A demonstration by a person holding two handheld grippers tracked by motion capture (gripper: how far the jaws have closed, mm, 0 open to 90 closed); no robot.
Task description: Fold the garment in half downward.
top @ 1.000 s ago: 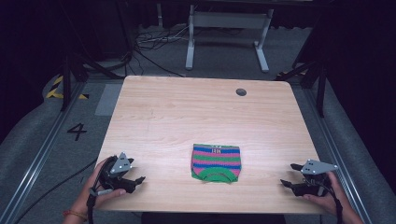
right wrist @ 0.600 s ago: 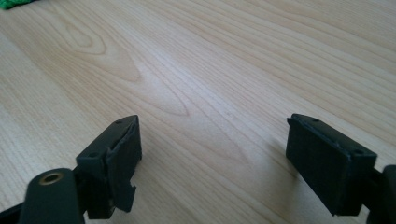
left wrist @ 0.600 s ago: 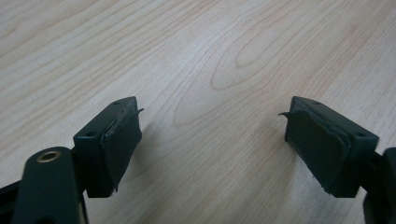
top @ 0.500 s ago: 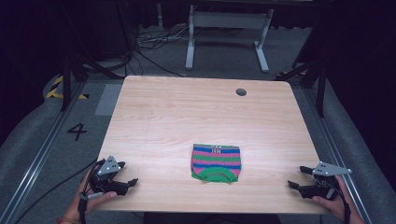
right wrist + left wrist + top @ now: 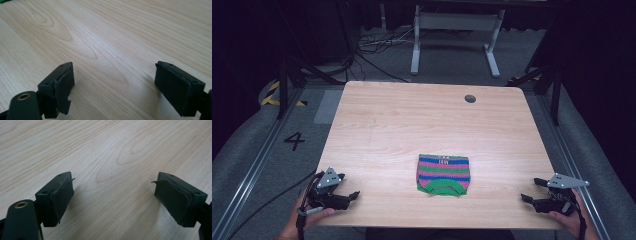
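Observation:
A folded knit cloth (image 5: 443, 174) with green, pink and blue stripes lies flat on the wooden table (image 5: 412, 130), near the middle of its front edge. My left gripper (image 5: 351, 195) rests at the front left corner, held by a hand, well left of the cloth. Its jaws stand wide apart over bare wood in the left gripper view (image 5: 113, 195). My right gripper (image 5: 528, 192) sits at the front right corner, right of the cloth. It is open too, with nothing between its jaws in the right gripper view (image 5: 113, 86).
A small round dark hole (image 5: 470, 98) marks the table's far right part. Beyond the far edge stand a white metal frame (image 5: 457, 30) and loose cables (image 5: 372, 47) on the grey floor. A floor marking "4" (image 5: 294, 140) lies left of the table.
Both grippers have drawn back toward the front edge and outward to the table's corners. The cloth has not moved.

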